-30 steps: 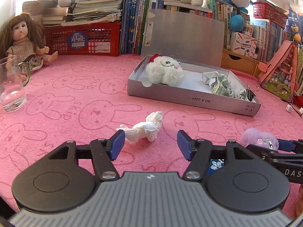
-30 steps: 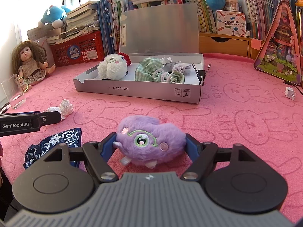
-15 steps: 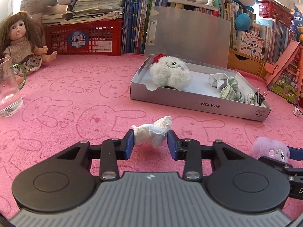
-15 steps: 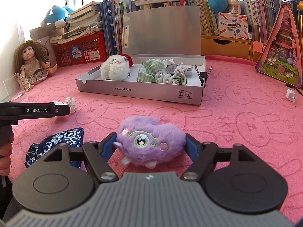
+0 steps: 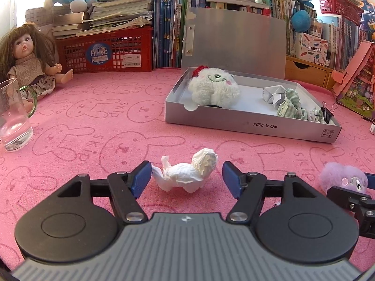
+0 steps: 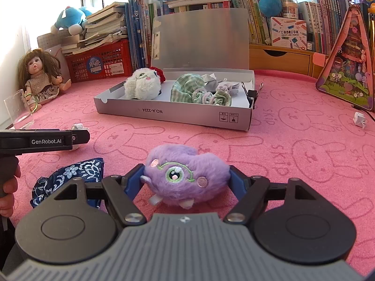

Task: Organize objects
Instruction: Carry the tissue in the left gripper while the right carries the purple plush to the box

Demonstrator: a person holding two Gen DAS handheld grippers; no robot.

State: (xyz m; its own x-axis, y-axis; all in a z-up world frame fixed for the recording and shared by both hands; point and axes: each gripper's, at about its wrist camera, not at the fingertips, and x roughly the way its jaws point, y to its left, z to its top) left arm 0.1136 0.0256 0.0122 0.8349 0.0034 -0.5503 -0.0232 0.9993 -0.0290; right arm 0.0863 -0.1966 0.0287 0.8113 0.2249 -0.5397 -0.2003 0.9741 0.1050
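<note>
A crumpled white tissue [image 5: 194, 172] lies on the pink mat between the blue pads of my left gripper [image 5: 186, 178]. Its jaws are opening and neither pad presses on the tissue. A fuzzy purple one-eyed plush toy [image 6: 185, 175] sits between the fingers of my right gripper [image 6: 185, 180], which is shut on it. The plush also shows in the left wrist view [image 5: 342, 180] at the lower right. Beyond both stands an open grey cardboard box [image 5: 253, 126] with its lid up. It holds a white plush [image 5: 213, 89], a green checked cloth [image 5: 289, 104] and a binder clip [image 5: 327, 113].
A glass [image 5: 14, 121] and a doll [image 5: 28, 63] stand at the far left, before a red basket [image 5: 105, 53] and books. A blue patterned cloth [image 6: 68, 175] lies left of my right gripper. A pink toy house [image 6: 349, 63] and a paper scrap [image 6: 359, 119] are at the right.
My left gripper closed in around the tissue half a second ago and has since spread its jaws again, leaving the tissue on the mat. The right gripper and purple plush have not moved.
</note>
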